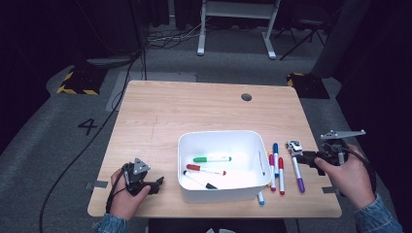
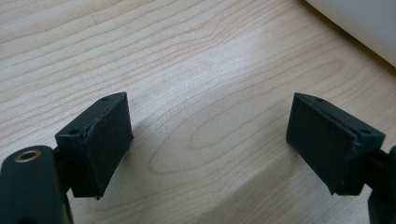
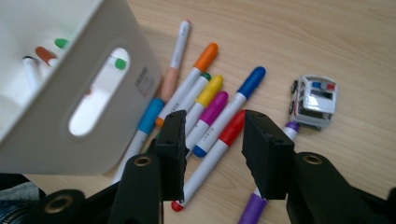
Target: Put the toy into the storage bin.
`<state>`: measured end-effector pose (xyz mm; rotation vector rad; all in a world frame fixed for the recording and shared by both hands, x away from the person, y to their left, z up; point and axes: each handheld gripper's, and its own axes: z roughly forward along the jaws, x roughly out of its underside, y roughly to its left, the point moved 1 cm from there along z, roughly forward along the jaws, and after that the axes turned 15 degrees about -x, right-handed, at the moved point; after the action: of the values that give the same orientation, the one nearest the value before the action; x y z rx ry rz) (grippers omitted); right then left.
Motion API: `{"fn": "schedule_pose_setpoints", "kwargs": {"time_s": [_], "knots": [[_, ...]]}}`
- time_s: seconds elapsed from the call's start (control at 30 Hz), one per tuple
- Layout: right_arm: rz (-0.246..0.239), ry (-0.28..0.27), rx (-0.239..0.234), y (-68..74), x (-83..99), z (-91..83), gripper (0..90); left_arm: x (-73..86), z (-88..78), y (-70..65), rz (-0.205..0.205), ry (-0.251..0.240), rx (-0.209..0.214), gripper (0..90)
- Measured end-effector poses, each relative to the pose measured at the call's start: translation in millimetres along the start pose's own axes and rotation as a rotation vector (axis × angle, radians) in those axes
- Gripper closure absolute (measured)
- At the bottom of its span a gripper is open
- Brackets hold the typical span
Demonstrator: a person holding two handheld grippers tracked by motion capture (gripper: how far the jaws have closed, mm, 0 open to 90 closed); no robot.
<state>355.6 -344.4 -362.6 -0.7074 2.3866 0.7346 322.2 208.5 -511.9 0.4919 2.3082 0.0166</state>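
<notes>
A white bin (image 1: 189, 145) sits mid-table with green (image 1: 212, 158), red and black markers inside. Several markers lie fanned out on the wood to its right, among them a blue one (image 1: 275, 154), a red one (image 3: 208, 163) and a purple one (image 1: 298, 174). A small toy police car (image 1: 293, 147) stands beside them. My right gripper (image 3: 215, 120) hovers open just over the red marker, its jaws to either side and not touching; it sits next to the car in the high view (image 1: 300, 158). My left gripper (image 1: 159, 184) rests open on bare wood left of the bin, nothing between its jaws (image 2: 208, 123).
The bin's wall (image 3: 51, 130) has a handle cutout facing the markers. Its corner (image 2: 364, 23) is just ahead of the left gripper. A cable hole (image 1: 246, 97) is at the table's far side. The table's right edge lies close behind my right hand.
</notes>
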Motion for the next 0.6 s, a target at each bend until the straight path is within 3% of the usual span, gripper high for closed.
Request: {"fn": "schedule_pose_setpoints", "kwargs": {"time_s": [0.27, 0.6], "knots": [[0.07, 0.038, 0.037, -25.1, 32.8, 10.3, 59.1, 0.0, 0.0, 0.0, 0.0, 0.0, 0.0, 14.5], [0.124, 0.087, 0.059, -40.9, 62.0, 28.7, 56.8, 0.0, 0.0, 0.0, 0.0, 0.0, 0.0, 14.5]]}}
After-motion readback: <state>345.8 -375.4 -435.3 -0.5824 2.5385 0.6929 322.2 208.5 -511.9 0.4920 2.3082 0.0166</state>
